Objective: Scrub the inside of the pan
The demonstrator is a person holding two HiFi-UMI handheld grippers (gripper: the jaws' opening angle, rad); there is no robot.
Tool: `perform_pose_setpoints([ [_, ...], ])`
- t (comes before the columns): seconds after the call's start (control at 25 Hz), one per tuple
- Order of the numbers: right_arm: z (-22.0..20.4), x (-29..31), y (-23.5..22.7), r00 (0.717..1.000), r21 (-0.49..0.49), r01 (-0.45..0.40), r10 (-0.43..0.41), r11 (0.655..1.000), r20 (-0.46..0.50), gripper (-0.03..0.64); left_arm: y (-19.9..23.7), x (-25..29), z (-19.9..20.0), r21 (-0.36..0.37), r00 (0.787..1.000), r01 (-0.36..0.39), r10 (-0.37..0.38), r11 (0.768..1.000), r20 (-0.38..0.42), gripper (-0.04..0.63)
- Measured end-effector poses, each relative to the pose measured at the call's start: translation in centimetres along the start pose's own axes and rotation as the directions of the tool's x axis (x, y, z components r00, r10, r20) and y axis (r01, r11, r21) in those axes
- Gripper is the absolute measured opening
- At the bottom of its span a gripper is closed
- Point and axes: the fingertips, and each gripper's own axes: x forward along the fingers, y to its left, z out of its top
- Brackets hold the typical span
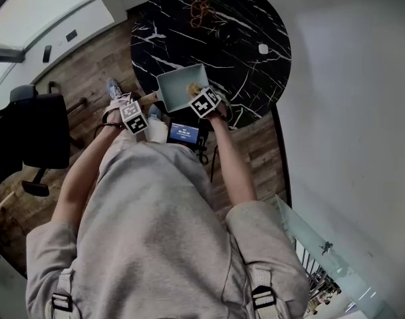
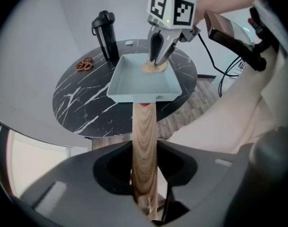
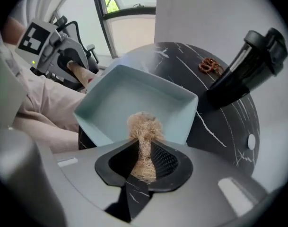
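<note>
A pale blue rectangular pan [image 1: 177,87] is held over the near edge of the round black marble table [image 1: 249,25]. Its wooden handle [image 2: 144,141] runs back between the jaws of my left gripper [image 2: 144,176], which is shut on it. My right gripper [image 3: 144,150] is shut on a tan fibre scrubber [image 3: 144,126]. The scrubber's tuft rests inside the pan [image 3: 125,100], at the corner farthest from the handle. In the left gripper view the right gripper [image 2: 159,56] points down onto the scrubber [image 2: 154,68] in the pan [image 2: 139,84].
A black bottle [image 2: 105,34] stands at the far side of the table. A brown knotted thing [image 2: 84,64] and a small white piece [image 2: 129,42] lie close to it. A device with a lit blue screen [image 1: 184,133] hangs at the person's chest. A black office chair [image 1: 36,135] stands on the left.
</note>
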Motion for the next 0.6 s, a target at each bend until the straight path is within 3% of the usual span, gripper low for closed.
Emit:
perform_pose_setpoints([
  [0.24, 0.2, 1.1, -0.9, 0.996, -0.060, 0.061, -0.065, 0.996, -0.066, 0.097, -0.1, 0.0, -0.2, 0.101, 1.000, -0.023, 0.024, 0.995, -0.007, 0.127],
  [0.44, 1.9, 0.5, -2.6, 0.986, -0.066, 0.163, -0.164, 0.984, -0.004, 0.095, -0.3, 0.1, -0.2, 0.171, 1.000, -0.018, 0.020, 0.985, -0.007, 0.132],
  [0.6, 4.2, -0.2, -4.9, 0.966, -0.140, 0.258, -0.255, 0.956, 0.038, 0.095, -0.2, 0.1, -0.2, 0.196, 0.999, -0.019, 0.024, 0.980, -0.022, 0.131],
])
